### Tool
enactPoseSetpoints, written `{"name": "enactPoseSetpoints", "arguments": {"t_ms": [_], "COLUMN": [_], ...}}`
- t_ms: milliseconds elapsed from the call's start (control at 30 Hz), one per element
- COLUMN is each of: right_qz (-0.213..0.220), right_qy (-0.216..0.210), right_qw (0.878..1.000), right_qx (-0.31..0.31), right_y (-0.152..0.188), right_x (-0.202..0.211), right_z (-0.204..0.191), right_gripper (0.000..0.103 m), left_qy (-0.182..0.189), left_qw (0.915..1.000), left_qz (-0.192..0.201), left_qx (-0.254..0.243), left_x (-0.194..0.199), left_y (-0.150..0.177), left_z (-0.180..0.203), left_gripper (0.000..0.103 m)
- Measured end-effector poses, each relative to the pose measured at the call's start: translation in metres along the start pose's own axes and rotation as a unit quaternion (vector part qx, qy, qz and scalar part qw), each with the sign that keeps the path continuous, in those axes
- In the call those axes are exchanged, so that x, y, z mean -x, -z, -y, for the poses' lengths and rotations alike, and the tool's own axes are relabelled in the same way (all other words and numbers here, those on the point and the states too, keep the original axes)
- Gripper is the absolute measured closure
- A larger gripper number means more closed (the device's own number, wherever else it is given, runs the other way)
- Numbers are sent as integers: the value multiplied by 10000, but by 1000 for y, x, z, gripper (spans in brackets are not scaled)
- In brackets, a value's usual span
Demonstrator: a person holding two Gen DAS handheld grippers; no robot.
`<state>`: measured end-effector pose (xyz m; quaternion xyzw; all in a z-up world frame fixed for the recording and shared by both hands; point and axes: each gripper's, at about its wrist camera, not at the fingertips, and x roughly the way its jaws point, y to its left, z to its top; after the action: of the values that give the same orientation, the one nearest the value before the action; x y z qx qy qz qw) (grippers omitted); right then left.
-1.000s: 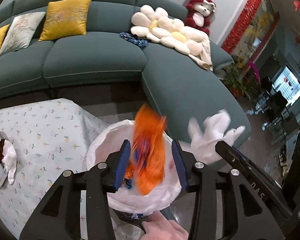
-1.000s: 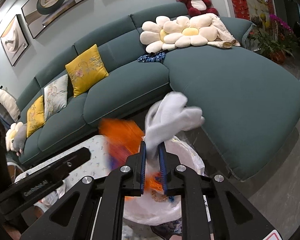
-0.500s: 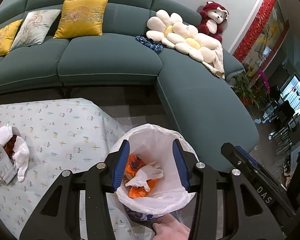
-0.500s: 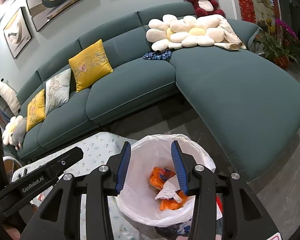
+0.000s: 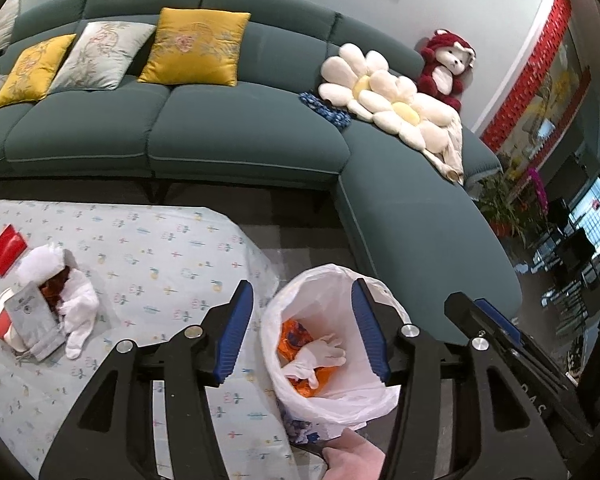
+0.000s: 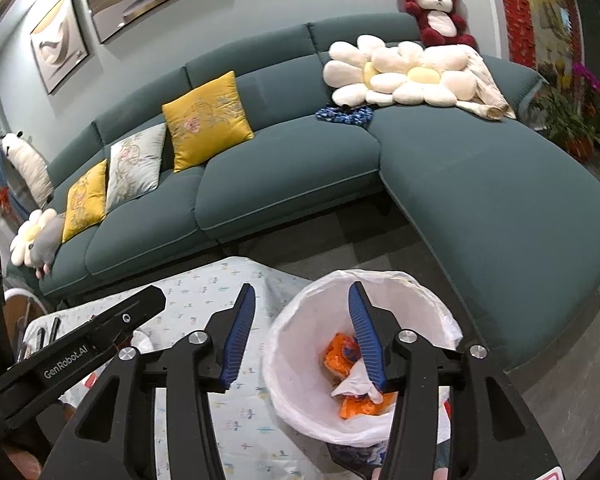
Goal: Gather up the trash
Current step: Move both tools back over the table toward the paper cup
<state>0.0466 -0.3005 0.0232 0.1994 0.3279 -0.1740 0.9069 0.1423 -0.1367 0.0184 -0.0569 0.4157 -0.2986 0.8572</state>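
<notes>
Left wrist view: both tools hang released over the white-lined trash bin (image 5: 340, 280), drop done.

Inside the bin, lower centre of the frame, lie the orange wrapper (image 5: 296, 332) and the crumpled white tissue (image 5: 320, 354). The left tool (image 5: 302, 332) and the right tool (image 6: 302, 336) have both just been opening their jaws, and nothing sits between either pair. More trash waits at the left edge of the left view on the floral tabletop (image 5: 172, 256): a heap of white tissue (image 5: 76, 300), a grey packet (image 5: 34, 316) and a red card (image 5: 6, 248). Judged next: swing 1 tool left over that heap, lower it, and clench on a piece.
</notes>
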Motion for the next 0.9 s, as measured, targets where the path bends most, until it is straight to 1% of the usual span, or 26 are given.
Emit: {"name": "enactPoseSetpoints", "arguments": {"t_ms": [133, 300, 367, 500, 533, 567, 633, 767, 900], "right_qz": [36, -6, -30, -103, -137, -178, -240, -404, -587], "right_qy": [-85, -219, -281, -407, -462, -523, -601, -748, -869], "right_qw": [9999, 9991, 9986, 9973, 9969, 9965, 9954, 9918, 9882], "right_qx": [143, 354, 455, 605, 622, 633, 703, 951, 1120], "right_y": [1, 5, 8, 14, 16, 19, 25, 42, 58], "right_x": [4, 5, 5, 3, 1, 0, -3, -11, -21], "right_z": [-24, -58, -72, -101, -108, -116, -131, -168, -199], "right_gripper": [49, 48, 48, 47, 45, 44, 44, 44, 44], "left_qy": [-153, -309, -403, -558, -618, -677, -855, -1067, -1286], "left_qw": [9996, 9981, 9971, 9943, 9931, 9920, 9887, 9825, 9750], "left_qz": [127, 253, 314, 385, 400, 418, 484, 492, 480], "left_qx": [195, 465, 566, 818, 913, 982, 1137, 1445, 1745], "left_x": [15, 33, 41, 55, 59, 63, 70, 83, 95], "left_y": [-1, 0, 1, 6, 8, 9, 13, 24, 36], "left_z": [-25, -61, -77, -112, -124, -132, -154, -197, -242], "left_gripper": [45, 43, 40, 38, 36, 31, 26, 23, 23]}}
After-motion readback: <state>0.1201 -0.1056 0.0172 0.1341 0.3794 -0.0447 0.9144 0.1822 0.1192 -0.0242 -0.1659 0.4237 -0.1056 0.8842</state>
